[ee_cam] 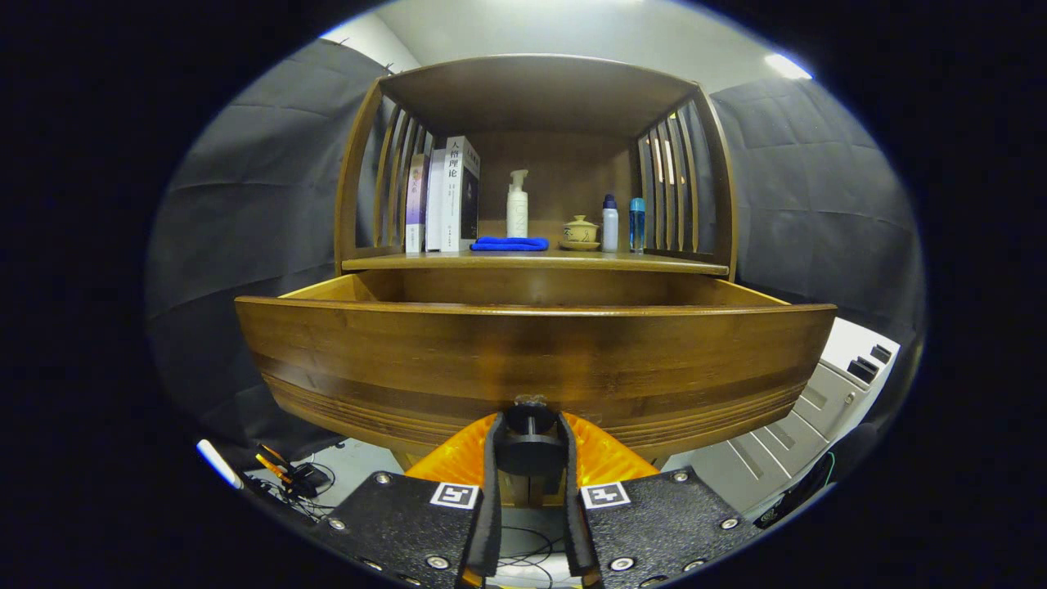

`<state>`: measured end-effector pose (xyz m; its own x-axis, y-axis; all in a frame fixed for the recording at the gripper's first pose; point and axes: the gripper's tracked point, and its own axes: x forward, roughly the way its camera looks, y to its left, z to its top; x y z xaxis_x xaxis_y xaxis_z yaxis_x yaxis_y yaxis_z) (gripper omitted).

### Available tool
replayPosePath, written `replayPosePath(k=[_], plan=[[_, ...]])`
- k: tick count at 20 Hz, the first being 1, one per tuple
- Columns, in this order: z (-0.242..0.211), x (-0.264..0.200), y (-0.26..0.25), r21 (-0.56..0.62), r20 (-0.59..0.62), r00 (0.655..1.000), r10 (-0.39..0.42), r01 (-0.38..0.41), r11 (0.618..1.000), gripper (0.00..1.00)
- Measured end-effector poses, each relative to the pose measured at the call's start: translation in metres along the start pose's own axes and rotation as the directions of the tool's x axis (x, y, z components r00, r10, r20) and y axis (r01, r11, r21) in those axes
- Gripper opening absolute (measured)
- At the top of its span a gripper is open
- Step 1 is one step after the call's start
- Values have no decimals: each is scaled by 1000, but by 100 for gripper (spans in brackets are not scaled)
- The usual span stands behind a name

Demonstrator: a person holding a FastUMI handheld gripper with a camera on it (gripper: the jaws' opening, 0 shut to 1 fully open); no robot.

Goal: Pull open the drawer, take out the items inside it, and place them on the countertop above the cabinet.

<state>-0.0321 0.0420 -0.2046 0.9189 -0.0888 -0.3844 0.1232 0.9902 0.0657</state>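
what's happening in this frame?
A person's handheld tool is closed on the dark knob at the front of the wooden drawer, one finger pressing each side. The drawer is pulled well out from the cabinet. Its inside is hidden behind the front panel, so the contents can't be told. On the countertop above it stand books, a pump bottle, a blue cloth, a lidded cup and two small bottles.
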Motion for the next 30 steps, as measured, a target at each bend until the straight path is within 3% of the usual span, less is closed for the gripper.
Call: replayPosePath(k=[5,7,9,14,23,28,30], plan=[[1,0,1,11,8,1000,11,-12,1000,32],[2,-6,6,27,-2,999,50,-50,998,39],[17,-18,7,35,35,995,97,-98,995,55],[83,-25,-7,46,116,992,58,-64,997,95],[169,38,-34,29,13,995,-100,100,995,95],[153,92,-42,27,-169,973,-157,163,986,95],[133,106,-42,15,-267,949,-168,178,984,95]])
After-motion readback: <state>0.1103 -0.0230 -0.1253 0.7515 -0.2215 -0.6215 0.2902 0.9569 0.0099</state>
